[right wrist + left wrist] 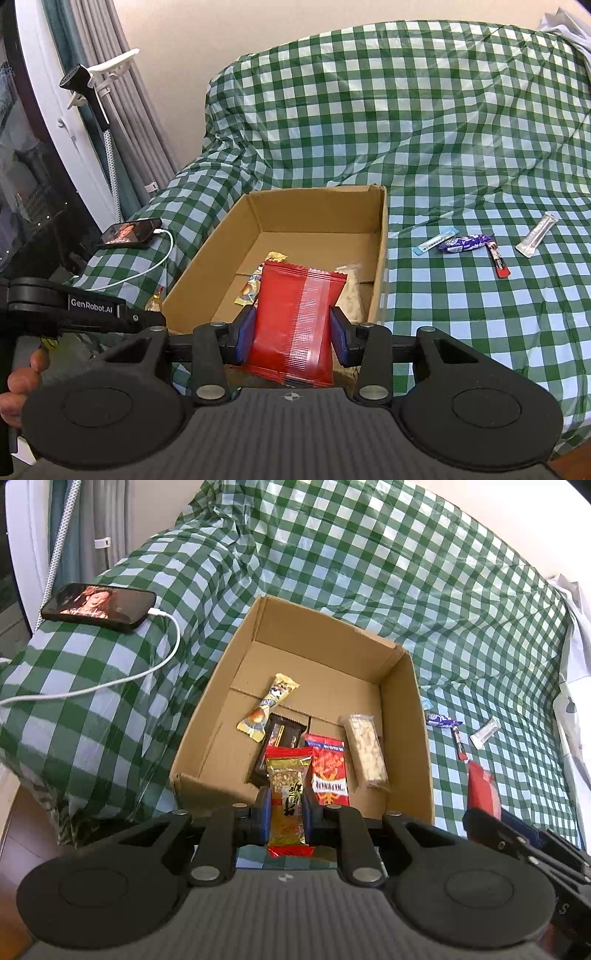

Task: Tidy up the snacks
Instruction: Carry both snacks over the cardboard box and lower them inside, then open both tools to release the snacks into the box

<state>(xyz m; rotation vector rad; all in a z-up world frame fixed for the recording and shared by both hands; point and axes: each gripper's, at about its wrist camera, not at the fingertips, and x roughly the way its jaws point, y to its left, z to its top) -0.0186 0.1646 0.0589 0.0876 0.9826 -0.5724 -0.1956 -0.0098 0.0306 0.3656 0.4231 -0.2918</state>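
My left gripper [287,808] clamps a gold peanut bar [288,797] over the near edge of the box [406,686]. My right gripper [293,332] clamps a red pouch [295,321]. Four snacks, among them a purple one [463,243], lie on the cloth [406,110] at the box's three o'clock.

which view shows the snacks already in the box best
The left wrist view: it looks down into the cardboard box, showing all four snacks on its floor. In the right wrist view the red packet held in the right gripper hides most of them.
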